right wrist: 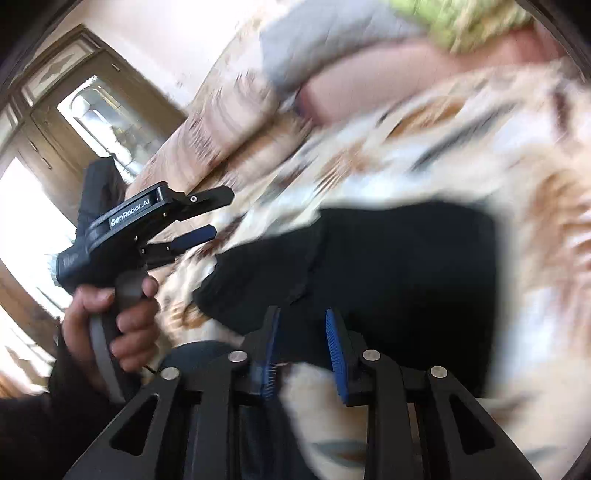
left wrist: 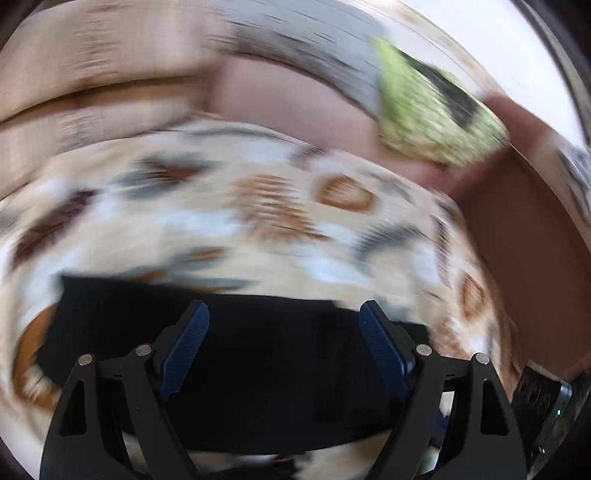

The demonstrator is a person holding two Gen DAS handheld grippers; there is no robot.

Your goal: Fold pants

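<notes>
Patterned bedspread (left wrist: 258, 206), black pants (left wrist: 258, 354), left hand-held gripper (left wrist: 284, 317) wide, right hand-held gripper (right wrist: 301, 317) narrowly parted, both empty

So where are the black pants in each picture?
Left wrist view: the black pants lie low in the middle, on the patterned blanket, behind the open hand-held gripper's fingers.
Right wrist view: the black pants fill the middle, right of centre, just past the fingers.
Shared landmark: the green pillow, upper right in the left view, at the top edge in the right.
</notes>
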